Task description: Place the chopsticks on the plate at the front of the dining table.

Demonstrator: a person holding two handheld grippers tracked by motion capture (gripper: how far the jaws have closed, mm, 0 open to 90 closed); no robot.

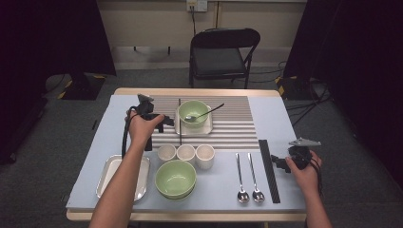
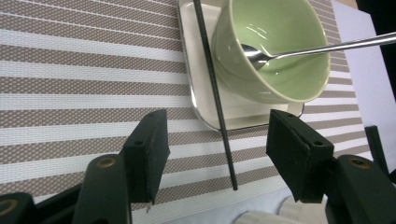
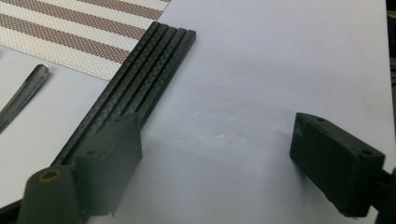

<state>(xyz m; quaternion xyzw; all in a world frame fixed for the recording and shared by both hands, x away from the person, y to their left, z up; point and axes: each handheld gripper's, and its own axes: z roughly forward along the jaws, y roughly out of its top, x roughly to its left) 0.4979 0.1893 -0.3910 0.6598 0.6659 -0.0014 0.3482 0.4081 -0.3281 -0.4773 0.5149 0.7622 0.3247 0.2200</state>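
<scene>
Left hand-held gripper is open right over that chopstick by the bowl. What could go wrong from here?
1. The black chopstick lies partly on the square plate's rim, partly on the striped mat; a nudge from the left hand-held gripper may roll it off.
2. It lies close beside the green bowl, whose spoon overhangs the rim; pulling back carelessly could tip bowl or spoon.
3. Three white cups stand just behind the wrist, so a quick retreat might knock them.

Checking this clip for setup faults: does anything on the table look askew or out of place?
One black chopstick lies alone, propped across the white plate's rim beside the green bowl, tip down on the striped mat. The other chopsticks lie bundled at the right.
</scene>
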